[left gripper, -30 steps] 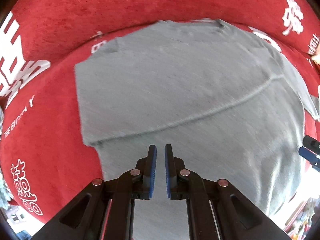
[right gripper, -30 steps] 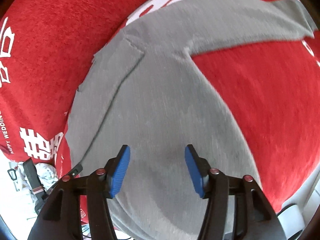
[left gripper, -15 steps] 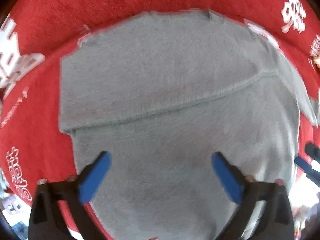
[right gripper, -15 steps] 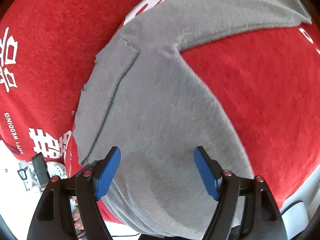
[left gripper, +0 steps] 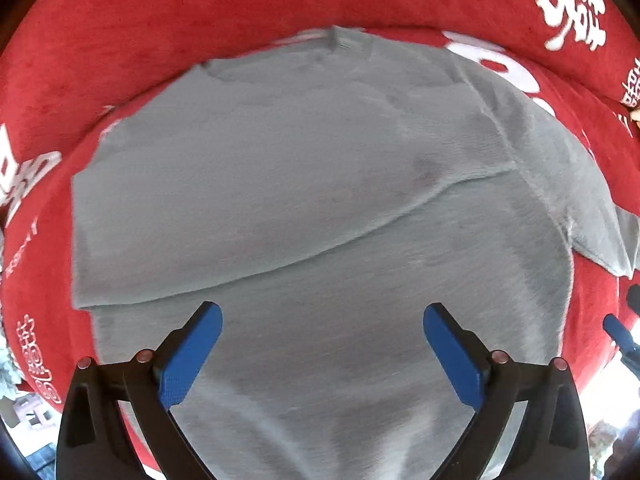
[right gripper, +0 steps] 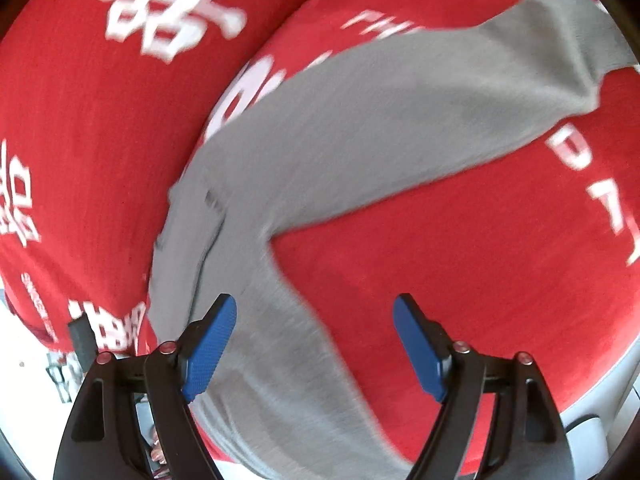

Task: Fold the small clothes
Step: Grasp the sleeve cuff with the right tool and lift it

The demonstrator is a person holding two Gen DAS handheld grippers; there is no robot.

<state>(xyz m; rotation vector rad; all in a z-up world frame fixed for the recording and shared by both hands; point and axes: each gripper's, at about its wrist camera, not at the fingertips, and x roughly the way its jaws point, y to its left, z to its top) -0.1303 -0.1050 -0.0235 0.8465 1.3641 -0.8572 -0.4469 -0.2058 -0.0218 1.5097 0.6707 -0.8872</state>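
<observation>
Grey knit long-sleeve top [left gripper: 320,200] on red plush cover w/ white lettering [left gripper: 200,20]: left sleeve folded across, right sleeve [right gripper: 440,92] not yet; left gripper [left gripper: 322,344] & right gripper [right gripper: 314,344] both spread, holding nothing.

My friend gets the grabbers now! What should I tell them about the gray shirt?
Left gripper: jaws wide apart, just opened, holding nothing, pointing down over the gray shirt.
Right gripper: jaws apart, also holding nothing, over the shirt's right edge.
Things: the shirt lies flat on the red cover with white writing. One side, sleeve included, is already folded across the body; its edge runs slantwise over the shirt. The other sleeve is spread out on the cover.
Done: first side fold.
Left: probably fold that spread sleeve in, then fold the shirt up smaller.
</observation>
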